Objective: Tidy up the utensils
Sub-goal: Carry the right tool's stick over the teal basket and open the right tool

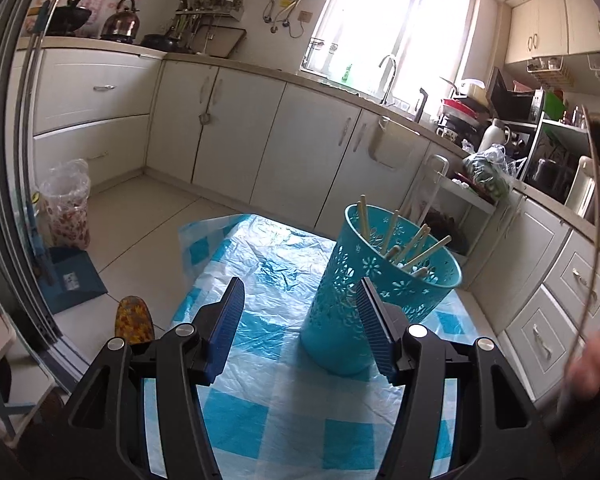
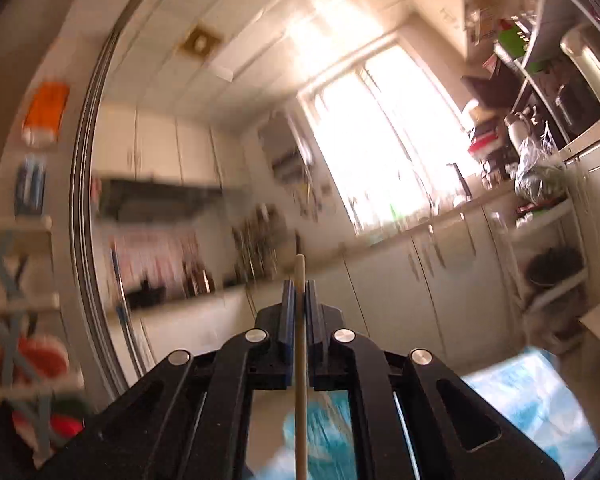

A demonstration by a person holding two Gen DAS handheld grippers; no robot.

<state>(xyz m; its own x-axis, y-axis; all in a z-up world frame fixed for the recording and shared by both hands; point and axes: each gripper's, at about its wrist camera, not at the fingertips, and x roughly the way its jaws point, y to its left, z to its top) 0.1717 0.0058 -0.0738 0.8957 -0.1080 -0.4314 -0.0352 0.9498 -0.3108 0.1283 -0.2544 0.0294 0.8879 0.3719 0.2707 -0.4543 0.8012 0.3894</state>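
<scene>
The right gripper point(image 2: 299, 292) has its blue-padded jaws pinched narrow on a single pale wooden chopstick point(image 2: 300, 360), which runs up the centre of the right wrist view, its tip poking just past the pads and its lower length dropping out of the bottom of the frame. Everything behind it is smeared, so this hand reads as being in motion, tilted up toward the window and ceiling. A blurred turquoise shape lies below the jaws at bottom centre; it is probably the holder, though the blur leaves that unsure.

The left gripper point(image 1: 300, 300) stands wide and holds nothing, its two blue ribbed pads point(image 1: 228, 320) spread across the lower middle of the left wrist view. Just beyond its right pad, right of centre, stands the turquoise perforated plastic utensil holder point(image 1: 380, 280), upright, with several more pale chopsticks point(image 1: 412, 244) leaning inside. It sits on a blue-and-white checked plastic table cover point(image 1: 260, 420).

The step in hand looks like carrying one chopstick to the holder. The next move would call for bringing the stick's lower end over the holder's open mouth, turning it near upright, and only then letting the jaws part. The empty left tongs are close enough to steady the light holder if it threatens to tip.
</scene>
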